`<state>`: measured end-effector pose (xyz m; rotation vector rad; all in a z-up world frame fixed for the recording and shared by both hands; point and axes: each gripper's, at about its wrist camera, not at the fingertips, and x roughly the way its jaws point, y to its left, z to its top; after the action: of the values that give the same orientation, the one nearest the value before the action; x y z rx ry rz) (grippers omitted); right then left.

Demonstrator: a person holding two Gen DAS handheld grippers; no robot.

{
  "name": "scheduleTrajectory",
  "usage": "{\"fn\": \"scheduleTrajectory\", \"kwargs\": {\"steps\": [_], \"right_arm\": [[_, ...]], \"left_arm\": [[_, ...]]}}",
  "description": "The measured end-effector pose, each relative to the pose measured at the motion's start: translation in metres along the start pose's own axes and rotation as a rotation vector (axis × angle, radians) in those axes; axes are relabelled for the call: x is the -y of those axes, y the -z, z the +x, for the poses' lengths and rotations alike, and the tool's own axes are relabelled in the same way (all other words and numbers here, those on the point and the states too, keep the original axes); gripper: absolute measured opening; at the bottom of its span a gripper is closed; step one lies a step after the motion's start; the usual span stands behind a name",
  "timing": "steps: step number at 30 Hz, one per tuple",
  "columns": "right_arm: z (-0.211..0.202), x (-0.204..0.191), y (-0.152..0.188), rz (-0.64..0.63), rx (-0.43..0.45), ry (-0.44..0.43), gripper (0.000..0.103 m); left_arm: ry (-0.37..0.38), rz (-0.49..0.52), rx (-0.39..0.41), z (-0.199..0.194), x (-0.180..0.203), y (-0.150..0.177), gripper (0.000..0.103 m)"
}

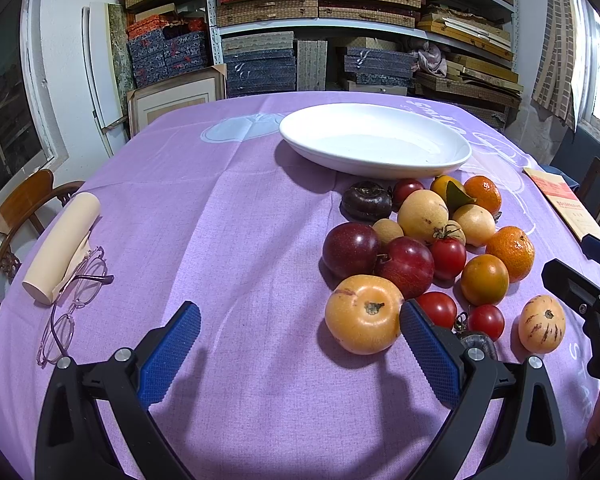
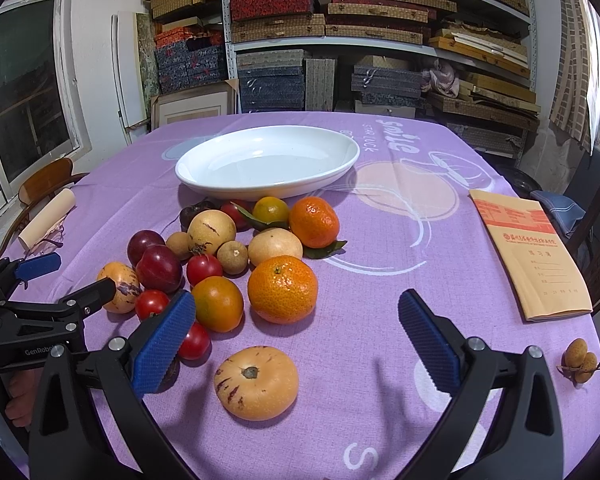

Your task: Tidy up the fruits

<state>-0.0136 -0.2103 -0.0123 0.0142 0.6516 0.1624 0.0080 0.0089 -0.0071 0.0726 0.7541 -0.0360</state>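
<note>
Purple cloth covers the worktop, and the white plate (image 2: 268,160) at its far side holds nothing yet. All the fruits (image 2: 236,264) lie heaped just before it. My left gripper (image 1: 300,332) and right gripper (image 2: 296,320) both have fingers apart, holding nothing, so I judge everything is left.

The tablecloth (image 2: 380,240) is woven cloth, matt, with a visible weave. The plate (image 2: 340,160) looks like glossy glazed ceramic. The tomatoes (image 1: 448,256) and plums (image 1: 352,248) have smooth, shiny skins; the tangerines (image 2: 282,288) are dimpled. The gripper pads (image 2: 164,340) look like ridged blue rubber on matt black plastic arms with metal screws. The booklet (image 2: 536,264) is matt paper.
</note>
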Motion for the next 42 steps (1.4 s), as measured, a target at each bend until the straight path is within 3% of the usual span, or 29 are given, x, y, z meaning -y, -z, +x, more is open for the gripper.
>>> {"fn": "scheduleTrajectory", "kwargs": {"steps": [18, 31, 42], "right_arm": [[0.001, -0.001, -0.001, 0.000, -0.001, -0.001, 0.099], [0.000, 0.000, -0.001, -0.002, 0.001, -0.004, 0.099], [-0.009, 0.008, -0.002, 0.052, 0.015, -0.029, 0.099]], "left_arm": [[0.007, 0.005, -0.007, 0.001, 0.003, 0.002, 0.100], [0.038, -0.031, -0.025, 0.002, -0.006, -0.001, 0.100], [0.087, 0.001, -0.054, 0.001, -0.005, 0.001, 0.100]]}}
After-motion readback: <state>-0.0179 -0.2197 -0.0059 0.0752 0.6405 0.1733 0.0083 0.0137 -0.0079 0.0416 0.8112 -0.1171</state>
